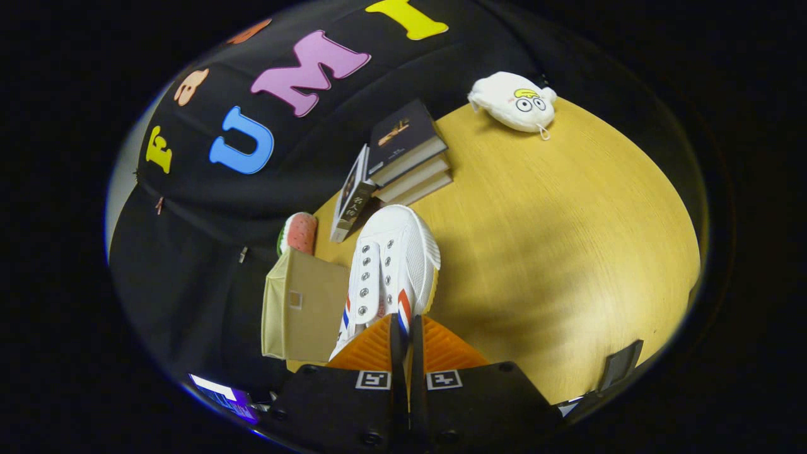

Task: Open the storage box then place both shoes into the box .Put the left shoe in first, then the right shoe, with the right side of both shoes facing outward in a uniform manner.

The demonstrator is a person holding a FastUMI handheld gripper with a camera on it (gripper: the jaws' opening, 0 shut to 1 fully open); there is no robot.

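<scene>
1. While the tool (400, 331) held one white shoe (391, 271) pinched between its two orange fingers (369, 350), which were pressed nearly together on the shoe's rear part, the shoe hung above the bench (555, 252) with its toe pointing away from the tool.
2. Just left of the shoe stood the tan storage box (302, 312); whether it had been opened could not be told from this angle.
3. By my judgement the task was in its early part: one shoe was being carried toward the box and not yet inside, and which shoe of the pair it was could not be told.
4. Counted left to right: one box, one watermelon-slice toy (297, 233) behind it, one shoe in the tool, four books (403, 154) beyond the shoe (three stacked, one leaning against them), and one white plush toy (514, 101) at the far edge of the bench.
</scene>
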